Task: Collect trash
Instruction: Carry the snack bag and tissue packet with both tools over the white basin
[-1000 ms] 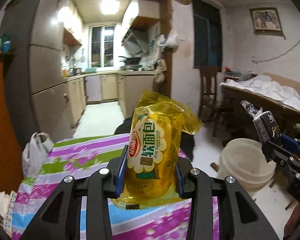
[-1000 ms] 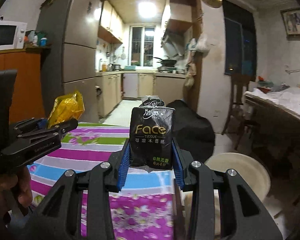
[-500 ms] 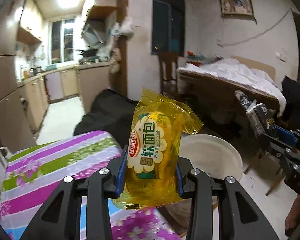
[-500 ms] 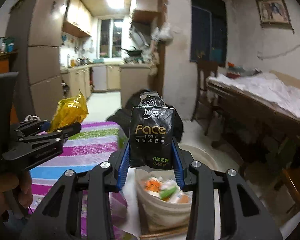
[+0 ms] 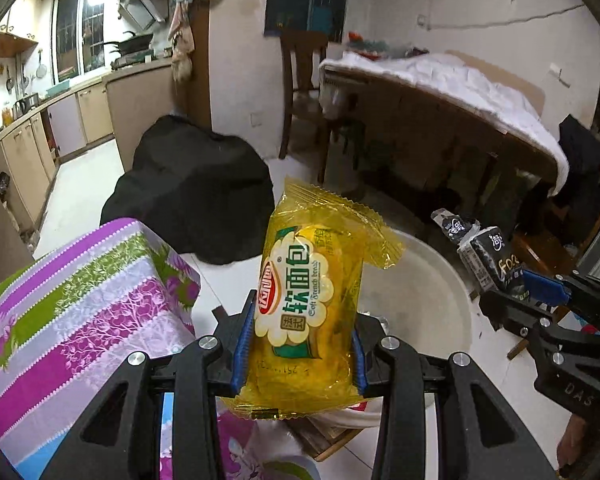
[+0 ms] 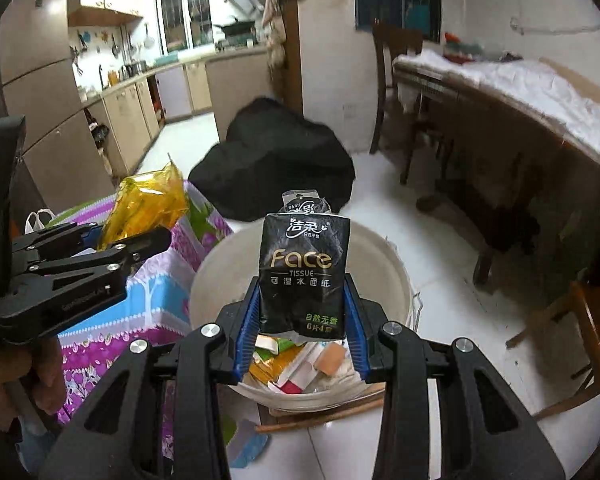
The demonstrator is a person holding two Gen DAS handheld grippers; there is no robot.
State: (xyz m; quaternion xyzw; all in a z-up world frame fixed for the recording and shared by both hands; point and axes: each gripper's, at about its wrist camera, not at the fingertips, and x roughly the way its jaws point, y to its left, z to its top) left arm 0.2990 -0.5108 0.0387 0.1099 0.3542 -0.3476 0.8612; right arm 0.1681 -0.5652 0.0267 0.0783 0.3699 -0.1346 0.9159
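My left gripper [image 5: 300, 348] is shut on a yellow bread wrapper [image 5: 312, 304], held upright beside the table edge and just short of the white trash bucket [image 5: 440, 304]. My right gripper [image 6: 302, 332] is shut on a black Face tissue pack [image 6: 304, 276], held above the bucket [image 6: 228, 264], which holds several scraps of packaging. In the right wrist view the left gripper [image 6: 140, 248] and the wrapper [image 6: 148, 204] show at left. In the left wrist view the right gripper [image 5: 540, 296] and the tissue pack [image 5: 488, 256] show at right.
A table with a striped purple, green and blue cloth [image 5: 80, 304] is at left. A black bag [image 5: 192, 188] lies on the floor behind the bucket. A wooden chair [image 5: 304, 92] and a bed with white bedding [image 5: 460, 84] stand at right. Kitchen cabinets [image 6: 140, 108] are far left.
Both grippers have swung right and tilted down, away from the table toward the bucket. The bucket now sits directly under the tissue pack, and each gripper still holds its item.
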